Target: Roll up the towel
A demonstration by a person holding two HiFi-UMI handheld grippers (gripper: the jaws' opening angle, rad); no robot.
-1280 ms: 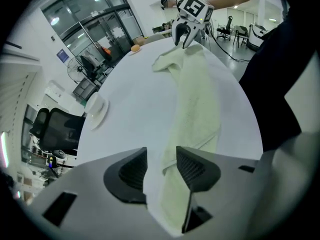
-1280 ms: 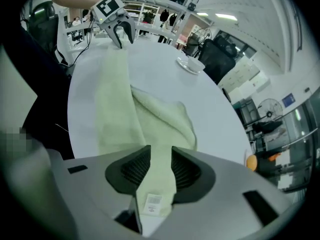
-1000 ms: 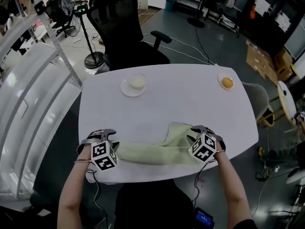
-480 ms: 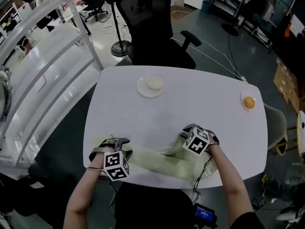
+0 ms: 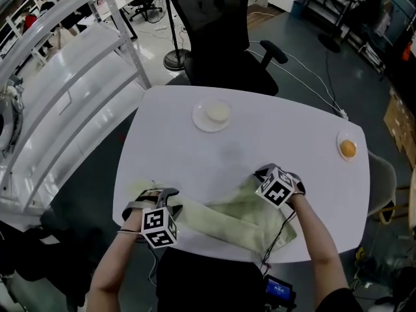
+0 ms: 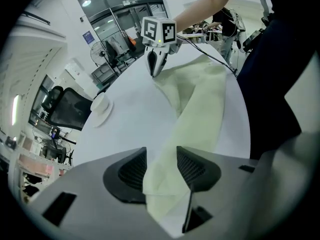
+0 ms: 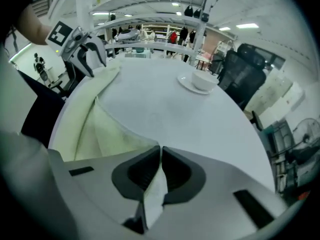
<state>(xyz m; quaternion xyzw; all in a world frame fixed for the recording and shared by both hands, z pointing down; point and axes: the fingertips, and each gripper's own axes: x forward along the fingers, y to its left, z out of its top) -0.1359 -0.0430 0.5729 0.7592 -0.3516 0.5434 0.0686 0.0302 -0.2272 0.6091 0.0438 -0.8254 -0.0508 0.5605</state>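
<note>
Left claw [image 5: 156,197] sits at about 8 o'clock on the white surface [image 5: 195,155], its jaws set at a middling width and clamped on the near-left end of the pale green towel [image 5: 221,214]. In its own view the cloth fills the gap between the pads [image 6: 192,166]. Right claw [image 5: 263,174], at roughly 5 o'clock, has just been closing its jaws. They stand almost together, pinching a thin fold of towel between them.

Along the near edge of the surface the towel lies as a long, loosely folded band, its long axis running close to the 9-to-3 line and dipping a little toward 4 o'clock. From the band one corner flap rises toward 1 o'clock up to the right claw.

A cup [image 5: 218,112] on a saucer [image 5: 200,121] stands at 12 o'clock, well apart from the towel. An orange [image 5: 348,149] on a small plate [image 5: 340,143] sits at the 3 o'clock edge. Beyond 12 o'clock stands a black office chair [image 5: 224,38].
</note>
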